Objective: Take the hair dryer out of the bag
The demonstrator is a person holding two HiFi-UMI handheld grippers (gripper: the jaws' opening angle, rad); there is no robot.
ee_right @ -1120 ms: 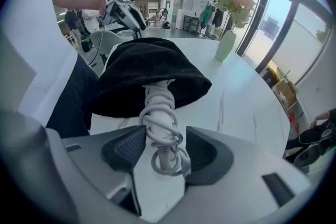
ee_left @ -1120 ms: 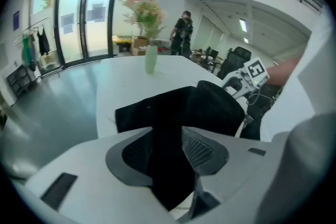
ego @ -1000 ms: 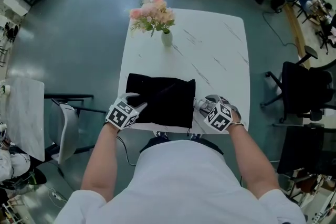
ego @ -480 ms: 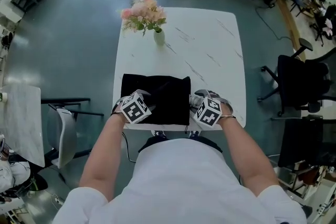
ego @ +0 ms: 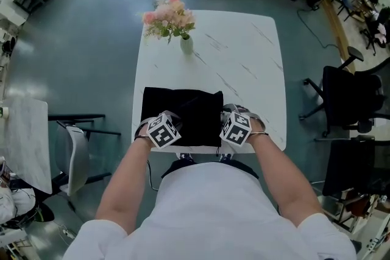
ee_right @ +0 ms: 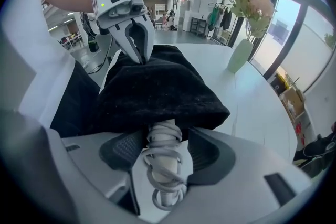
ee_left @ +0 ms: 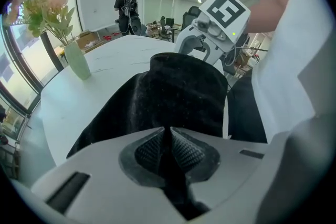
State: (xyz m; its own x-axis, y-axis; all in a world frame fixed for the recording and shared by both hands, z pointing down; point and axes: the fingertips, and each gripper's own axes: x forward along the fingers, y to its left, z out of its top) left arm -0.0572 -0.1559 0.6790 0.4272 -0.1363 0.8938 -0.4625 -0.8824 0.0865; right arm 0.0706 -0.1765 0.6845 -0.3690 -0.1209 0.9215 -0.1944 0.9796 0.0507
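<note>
while nose-down, left tongs (ee_left: 169,132) closing on bag (ee_left: 181,92), right tongs (ee_right: 165,140) agape astride hair dryer (ee_right: 164,168)

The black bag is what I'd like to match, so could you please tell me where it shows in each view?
Head view: the black bag lies flat at the near edge of the table, below centre.
Left gripper view: the black bag fills the centre, bulging upward.
Right gripper view: the black bag fills the centre, slightly left.
Shared landmark: the pale green vase of flowers, beyond it in every view.
</note>
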